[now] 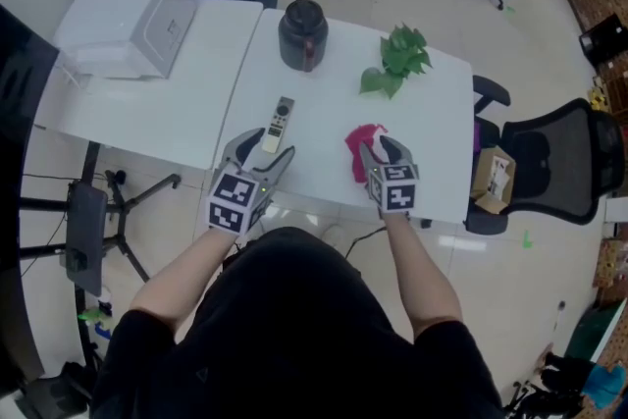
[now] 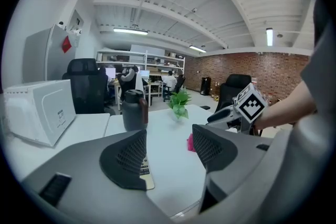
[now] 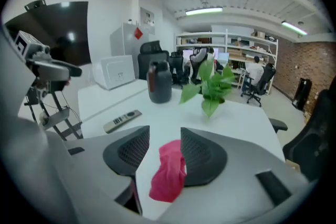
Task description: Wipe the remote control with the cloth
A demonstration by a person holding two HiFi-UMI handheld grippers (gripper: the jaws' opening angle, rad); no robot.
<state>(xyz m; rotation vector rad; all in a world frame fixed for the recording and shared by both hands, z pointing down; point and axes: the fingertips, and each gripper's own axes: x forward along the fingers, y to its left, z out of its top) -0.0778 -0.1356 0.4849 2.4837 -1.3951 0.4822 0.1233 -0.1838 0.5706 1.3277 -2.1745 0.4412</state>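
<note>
White, smooth, rectangular surface (image 1: 329,98), seen from above. The slim, bar-shaped remote control (image 1: 279,124) lies flat in the left half, towards the near edge, well apart from the soft, crumpled pink cloth (image 1: 362,150), which sits right of the middle by the same edge. The stretch between them is bare. A dark, rounded jug (image 1: 302,32) stands at the far left corner and a leafy green plant (image 1: 397,62) near the far edge. A black mesh chair (image 1: 549,162) stands off the right edge. Left tongs (image 1: 263,152): jaws wide apart, nothing between their ribbed pads. Right tongs (image 3: 165,136): jaws parted around the cloth, which touches one pad only.
</note>
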